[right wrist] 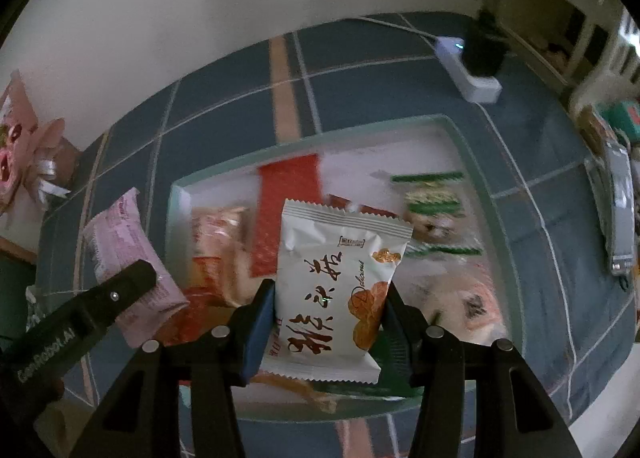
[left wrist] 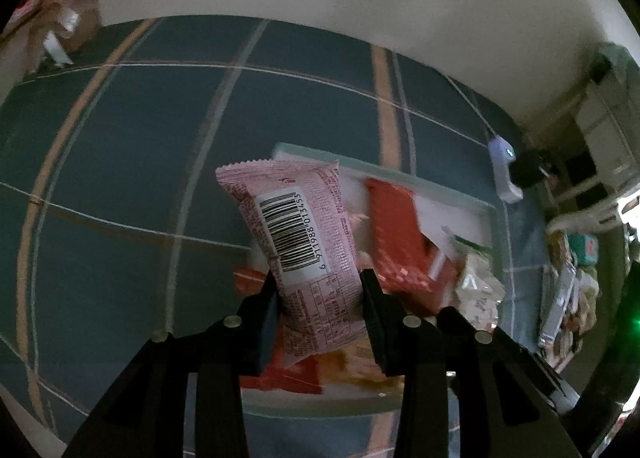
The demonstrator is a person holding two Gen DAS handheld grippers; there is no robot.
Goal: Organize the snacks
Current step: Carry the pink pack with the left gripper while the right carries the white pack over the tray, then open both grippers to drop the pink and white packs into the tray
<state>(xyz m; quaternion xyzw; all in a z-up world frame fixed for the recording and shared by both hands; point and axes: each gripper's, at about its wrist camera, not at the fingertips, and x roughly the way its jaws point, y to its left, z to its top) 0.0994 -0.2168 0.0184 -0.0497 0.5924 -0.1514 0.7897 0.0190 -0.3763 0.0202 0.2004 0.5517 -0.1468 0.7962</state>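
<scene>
Left tool (left wrist: 320, 298): black fingers clamp the lower end of a pink snack packet (left wrist: 298, 234), barcode side facing the lens, packet raised above the tray (left wrist: 486, 210). Right tool (right wrist: 330, 310): fingers pinch the lower sides of a white snack packet (right wrist: 340, 282) printed with brown characters and orange biscuits, upright, lifted over the tray's near half.

Tray: shallow, pale green rim, white floor, resting on a blue plaid tabletop (right wrist: 540, 162). Contents blurred; red packet (right wrist: 288, 214) toward 12 o'clock of the white packet, green-striped packet (right wrist: 432, 198) toward 2 o'clock, orange wrappers at 9 o'clock.

Right wrist view shows the left tool at 8 o'clock, carrying the pink packet just outside the tray's left rim.

White power strip (right wrist: 472, 70) with a lit indicator and a black plug sits at 1 o'clock, well apart from the tray. Pink bag with white ribbon (right wrist: 36, 154) at the tabletop's 9 o'clock edge.
</scene>
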